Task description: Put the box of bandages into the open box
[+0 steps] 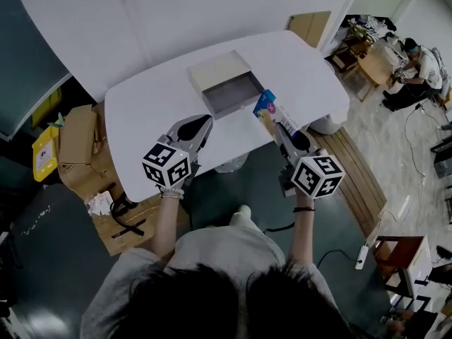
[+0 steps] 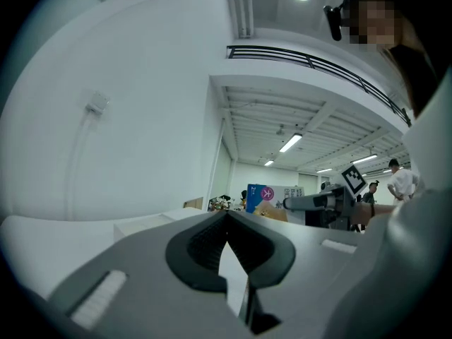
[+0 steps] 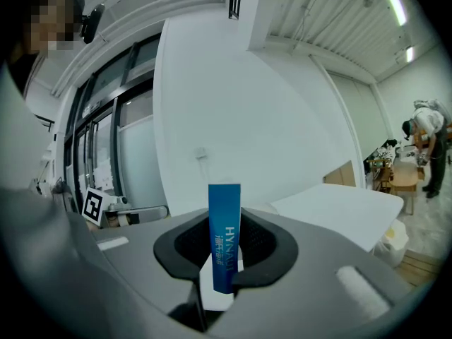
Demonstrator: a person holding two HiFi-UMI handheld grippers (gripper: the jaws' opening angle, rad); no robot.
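The open box (image 1: 235, 94), a shallow grey tray with its pale lid lying behind it, sits in the middle of the white table (image 1: 141, 111). My right gripper (image 1: 274, 121) is shut on the blue bandage box (image 1: 266, 107) and holds it just right of the open box, above the table. In the right gripper view the bandage box (image 3: 224, 235) stands edge-on between the pads. My left gripper (image 1: 203, 122) hovers near the table's front edge, left of the open box, shut with nothing in it. In the left gripper view its tips (image 2: 226, 215) meet, and the bandage box (image 2: 257, 196) shows beyond them.
Cardboard boxes (image 1: 78, 143) and a yellow packet (image 1: 44, 154) lie on the floor left of the table. A wooden platform (image 1: 357, 179) runs along the table's right side. A person (image 1: 421, 66) works at a desk at the back right.
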